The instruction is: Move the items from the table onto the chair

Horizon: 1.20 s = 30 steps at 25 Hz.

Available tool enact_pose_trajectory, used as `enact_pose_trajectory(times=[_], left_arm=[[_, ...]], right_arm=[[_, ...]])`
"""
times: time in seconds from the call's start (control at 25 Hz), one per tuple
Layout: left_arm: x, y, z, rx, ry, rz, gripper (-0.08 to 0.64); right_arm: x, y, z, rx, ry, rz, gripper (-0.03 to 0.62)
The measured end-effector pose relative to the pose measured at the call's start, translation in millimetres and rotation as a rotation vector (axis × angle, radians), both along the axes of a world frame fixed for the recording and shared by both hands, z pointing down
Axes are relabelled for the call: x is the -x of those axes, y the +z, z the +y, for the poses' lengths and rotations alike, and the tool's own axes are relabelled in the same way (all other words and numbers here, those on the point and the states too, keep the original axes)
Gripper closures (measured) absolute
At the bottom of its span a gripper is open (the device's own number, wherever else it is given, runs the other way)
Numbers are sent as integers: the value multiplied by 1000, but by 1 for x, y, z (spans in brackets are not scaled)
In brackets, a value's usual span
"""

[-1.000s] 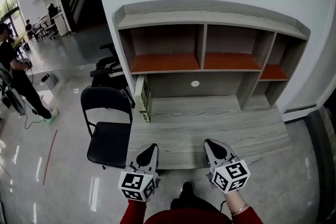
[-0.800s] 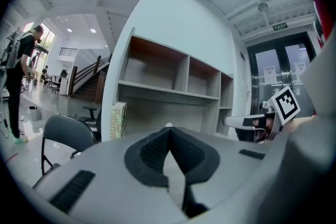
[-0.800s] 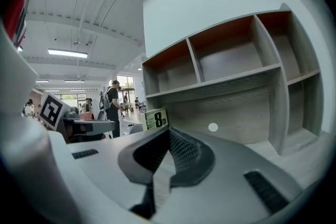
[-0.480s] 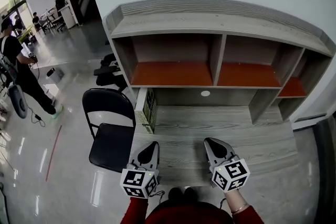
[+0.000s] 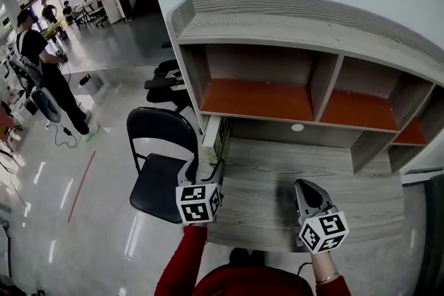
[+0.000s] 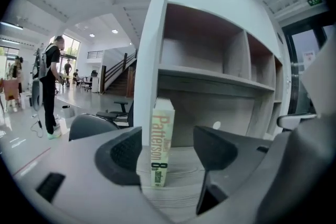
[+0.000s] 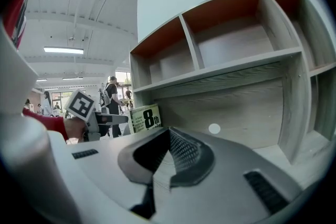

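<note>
jaws on the left gripper (image 6: 168,140) have just been opening and now stand wide apart. just left of it, the black metal folding chair (image 5: 156,180) has a bare seat, so i think nothing is moved yet. the tall white book with gold letters on its spine (image 6: 162,123) stands upright in the gap between the jaws, but the pads do not press on it. it stands at the left edge of the grey wooden table with shelves (image 5: 333,184), near the chair, and looks like the only item to move. at the right, the right gripper (image 7: 169,134) has its jaws pressed together on nothing. grabbing, lifting and putting down are all left to do.
</note>
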<state>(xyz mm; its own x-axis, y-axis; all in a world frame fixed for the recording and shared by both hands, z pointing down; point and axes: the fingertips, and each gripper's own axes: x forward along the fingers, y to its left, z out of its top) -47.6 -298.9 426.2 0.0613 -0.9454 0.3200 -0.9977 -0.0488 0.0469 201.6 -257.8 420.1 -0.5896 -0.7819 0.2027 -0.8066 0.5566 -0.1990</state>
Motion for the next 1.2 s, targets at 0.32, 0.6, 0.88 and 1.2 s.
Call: enact_pose_trajectory(times=[0.32,0.6,0.88,1.2], left_arm=[[12,23,-46,84,-32,-43,244],[4,25,-54,74,-51,-128,390],[-2,-4,-1,9,-18,-99,393],[12,-38,112,-15,-53,-64,393]], right_arm=[[-1,6,-7,22,6,14,583],[-9,9,-5,38,29,21,583],[-12,6,-1,36,35,8,583],[29,3,10,26,-106,-5,583]])
